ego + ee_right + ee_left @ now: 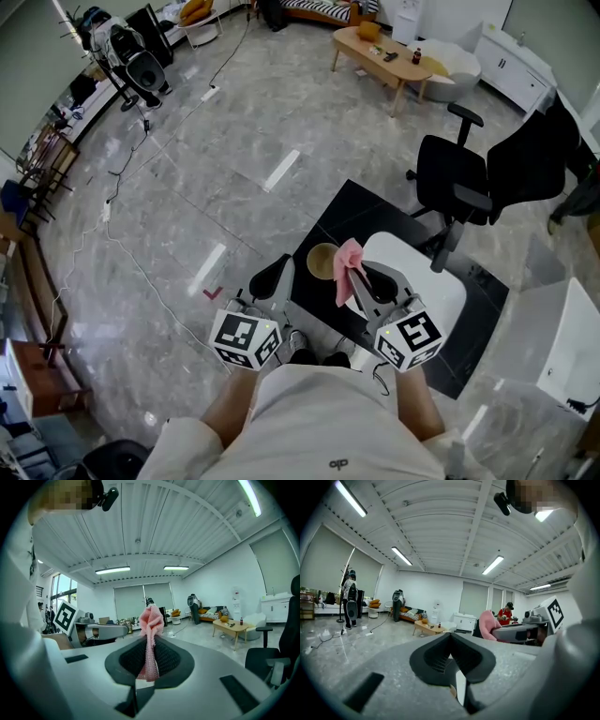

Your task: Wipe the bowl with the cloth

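Head view: bowl point(320, 261) apparently behind cloth point(349, 272)

Black swivel office chair point(459, 183) sits at two o'clock on the grey marble floor point(187, 197). Low wooden coffee table point(380, 52) up at one o'clock, white tape strip point(281, 170) at twelve, black square mat point(352, 211) dead centre under a white tabletop point(445, 291).

Pink cloth point(349, 270), crumpled, pinched in the right gripper point(150, 644) — tan bowl point(322, 262) upright on the black mat point(375, 216).
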`<state>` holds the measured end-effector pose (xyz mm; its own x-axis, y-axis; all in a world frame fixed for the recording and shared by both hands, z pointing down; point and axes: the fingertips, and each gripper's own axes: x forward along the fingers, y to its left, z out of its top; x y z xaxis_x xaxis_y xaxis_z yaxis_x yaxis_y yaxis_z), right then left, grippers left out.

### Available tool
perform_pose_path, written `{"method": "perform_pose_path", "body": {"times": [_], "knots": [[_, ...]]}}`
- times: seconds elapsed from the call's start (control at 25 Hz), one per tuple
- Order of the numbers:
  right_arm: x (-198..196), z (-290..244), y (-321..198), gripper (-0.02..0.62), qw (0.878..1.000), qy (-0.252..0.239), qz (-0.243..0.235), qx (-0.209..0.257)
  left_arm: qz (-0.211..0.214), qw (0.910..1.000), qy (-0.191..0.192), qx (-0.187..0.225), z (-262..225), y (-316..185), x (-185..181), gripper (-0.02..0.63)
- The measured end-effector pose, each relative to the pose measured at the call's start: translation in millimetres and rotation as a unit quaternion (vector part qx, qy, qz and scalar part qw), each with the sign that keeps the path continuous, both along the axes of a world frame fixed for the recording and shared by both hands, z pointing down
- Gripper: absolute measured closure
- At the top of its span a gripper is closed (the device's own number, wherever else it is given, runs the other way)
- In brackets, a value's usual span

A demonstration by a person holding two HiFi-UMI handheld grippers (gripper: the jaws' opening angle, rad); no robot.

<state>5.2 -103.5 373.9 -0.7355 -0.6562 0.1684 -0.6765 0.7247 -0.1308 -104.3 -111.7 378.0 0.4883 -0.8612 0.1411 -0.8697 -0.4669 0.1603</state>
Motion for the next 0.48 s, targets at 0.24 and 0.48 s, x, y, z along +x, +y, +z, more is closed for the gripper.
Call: {"method": "perform_pose_path", "body": {"times": [0.24, 0.48], "knots": [[-0.3, 4.9, 0.8, 0.568, 1.0, 0.02, 0.005, 0.003, 0.008, 1.0, -0.003, 0.001, -0.8, -0.7, 4.6, 0.595], [2.4, 2.6, -0.4, 0.568, 1.0, 0.011, 0.011, 0.001, 0.012, 0.9999, -0.006, 0.001, -2.0, -1.6, 6.4, 0.595]]}}
